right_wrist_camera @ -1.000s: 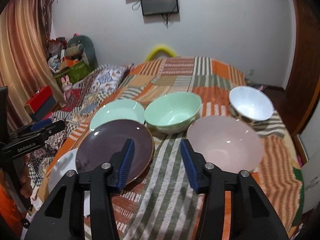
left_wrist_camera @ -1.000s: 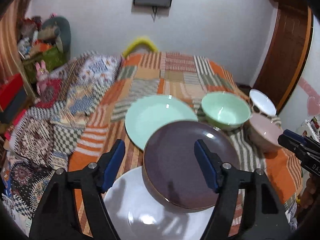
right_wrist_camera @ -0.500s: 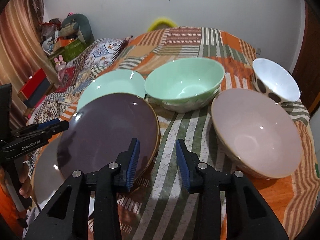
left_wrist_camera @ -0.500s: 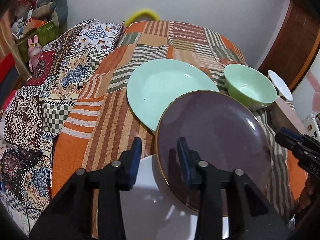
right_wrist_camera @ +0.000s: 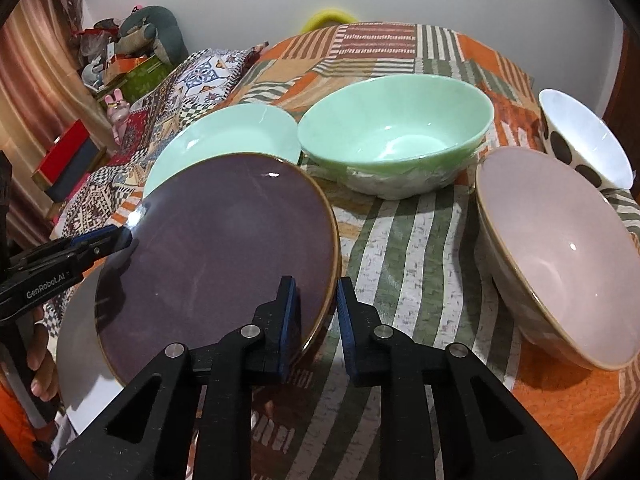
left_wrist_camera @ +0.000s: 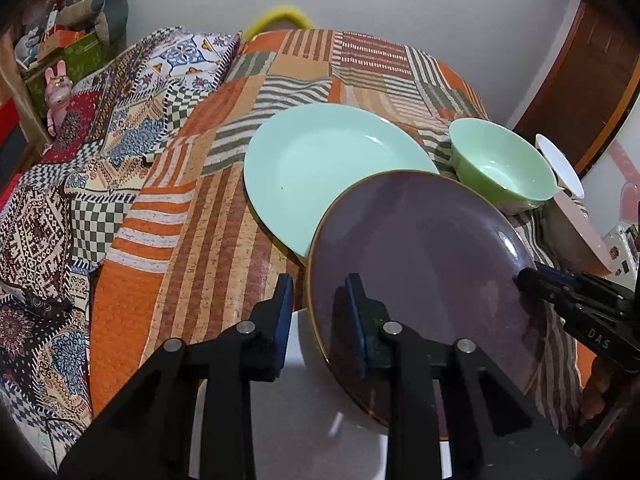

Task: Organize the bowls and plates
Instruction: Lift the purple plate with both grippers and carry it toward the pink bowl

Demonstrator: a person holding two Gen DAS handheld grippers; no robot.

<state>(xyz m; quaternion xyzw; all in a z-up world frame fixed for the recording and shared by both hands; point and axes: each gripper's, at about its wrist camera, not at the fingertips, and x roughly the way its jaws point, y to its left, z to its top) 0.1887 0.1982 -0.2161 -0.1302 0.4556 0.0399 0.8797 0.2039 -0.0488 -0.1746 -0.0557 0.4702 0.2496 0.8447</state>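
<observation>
Two grippers meet on one dark purple plate (left_wrist_camera: 424, 264); the left gripper (left_wrist_camera: 320, 320) straddles its left rim and its jaws have just been closing, with the rim between the pads, though a sliver of gap beside the outer pad makes it hard to say that both press; the right gripper (right_wrist_camera: 316, 320) has clenched onto the opposite rim. That plate sits tilted, overlapping a pale green plate (left_wrist_camera: 320, 168) behind it and a white plate (left_wrist_camera: 312, 420) beneath; most of the white plate is hidden by gripper arms and cut off at the frame's bottom. A green bowl (right_wrist_camera: 396, 136), a pink bowl (right_wrist_camera: 560, 256) and a white bowl with dark dots (right_wrist_camera: 584, 144) stand to the right, the dotted one partly behind the pink. Everything rests on a striped patchwork cloth (right_wrist_camera: 404, 248) in orange, green and cream; beyond it lie patterned quilts (left_wrist_camera: 80, 160), cluttered shelves with soft toys (right_wrist_camera: 148, 32) too small to sort out, a plain pale wall and a wooden door (left_wrist_camera: 588, 80).
</observation>
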